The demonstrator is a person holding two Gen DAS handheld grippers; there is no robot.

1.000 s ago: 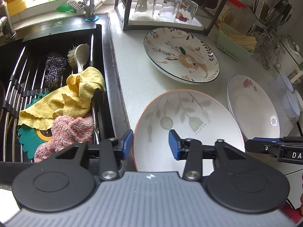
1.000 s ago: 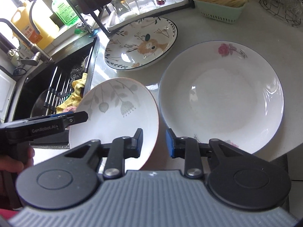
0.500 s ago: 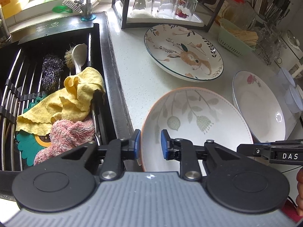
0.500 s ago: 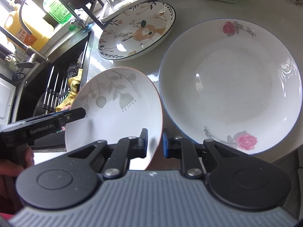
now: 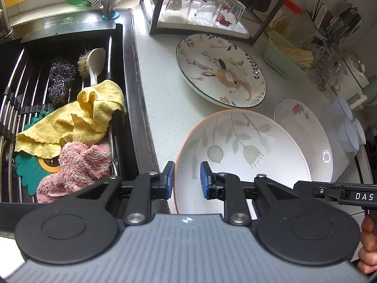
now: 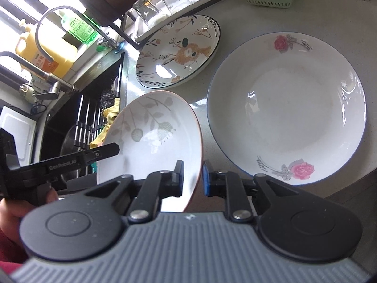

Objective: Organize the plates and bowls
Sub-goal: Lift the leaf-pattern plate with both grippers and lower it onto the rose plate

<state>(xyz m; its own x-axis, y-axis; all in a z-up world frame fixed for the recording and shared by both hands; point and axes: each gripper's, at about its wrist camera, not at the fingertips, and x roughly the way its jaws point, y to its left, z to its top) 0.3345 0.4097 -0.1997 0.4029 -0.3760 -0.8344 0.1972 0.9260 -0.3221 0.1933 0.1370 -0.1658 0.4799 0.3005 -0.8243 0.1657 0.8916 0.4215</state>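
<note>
Place: a home kitchen, seen at the sink and the worktop beside it
Sink (image 5: 132, 89): black, set into a pale speckled countertop (image 5: 162, 89); a curved metal tap (image 6: 68, 21) rises behind it
Washing things: a yellow cloth (image 5: 77, 120), a pink fluffy cloth (image 5: 80, 165), a steel scourer (image 5: 60, 80) and a dish brush (image 5: 93, 63) lie on a roll-up rack in the sink
Windowsill: a green bottle (image 6: 79, 29) and a yellow jug (image 6: 44, 54), likely dish soap, stand in daylight
Glassware: three tumblers (image 5: 203, 6) upside down on a white tray under a black frame shelf
Crockery: patterned household plates (image 5: 221, 70) on the worktop
Utensils: a green basket (image 5: 287, 63) of chopsticks; cutlery in holders further back
</note>
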